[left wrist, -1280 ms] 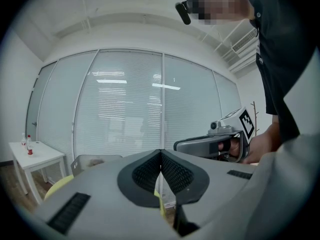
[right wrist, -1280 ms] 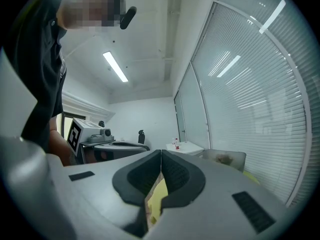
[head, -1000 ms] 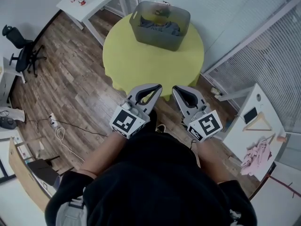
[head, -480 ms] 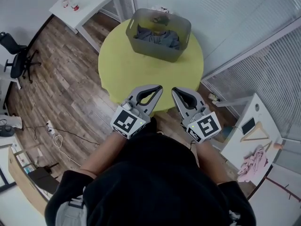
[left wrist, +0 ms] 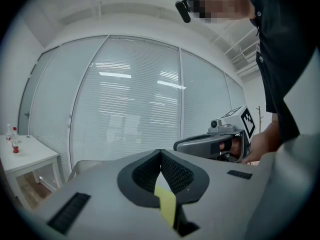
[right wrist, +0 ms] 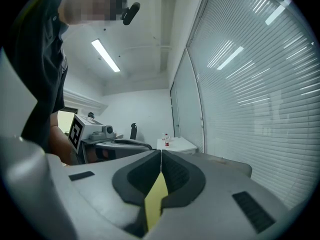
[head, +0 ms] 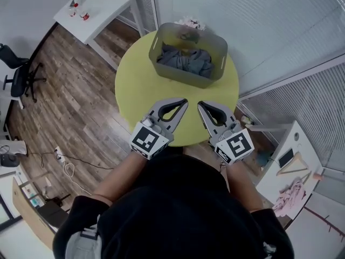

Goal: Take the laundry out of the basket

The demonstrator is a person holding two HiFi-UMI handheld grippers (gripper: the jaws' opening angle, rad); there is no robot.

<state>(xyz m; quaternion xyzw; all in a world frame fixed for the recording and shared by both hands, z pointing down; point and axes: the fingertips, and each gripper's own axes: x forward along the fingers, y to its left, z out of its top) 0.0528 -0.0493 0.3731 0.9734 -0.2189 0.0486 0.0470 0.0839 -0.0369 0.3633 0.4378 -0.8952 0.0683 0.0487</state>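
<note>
A grey laundry basket (head: 163, 64) stands at the far side of a round yellow-green table (head: 140, 90), with dark grey clothes (head: 186, 60) bunched inside it. My left gripper (head: 185, 101) and right gripper (head: 199, 104) hover side by side over the table's near edge, well short of the basket. Both are shut with nothing between their jaws. In the left gripper view the left gripper (left wrist: 160, 151) has its tips together and the right gripper's body (left wrist: 215, 141) shows beside it. The right gripper (right wrist: 161, 151) looks the same in its own view.
A white side table (head: 99, 7) with small bottles stands at the far left on wood flooring. Blinds cover the glass walls behind the table. An office chair (head: 19, 74) is at the left, and a white desk (head: 285, 161) with a hanger and pink cloth at the right.
Both grippers have moved forward together, from over the floor to over the table's near edge. The basket now lies closer. Jaws stayed shut.
</note>
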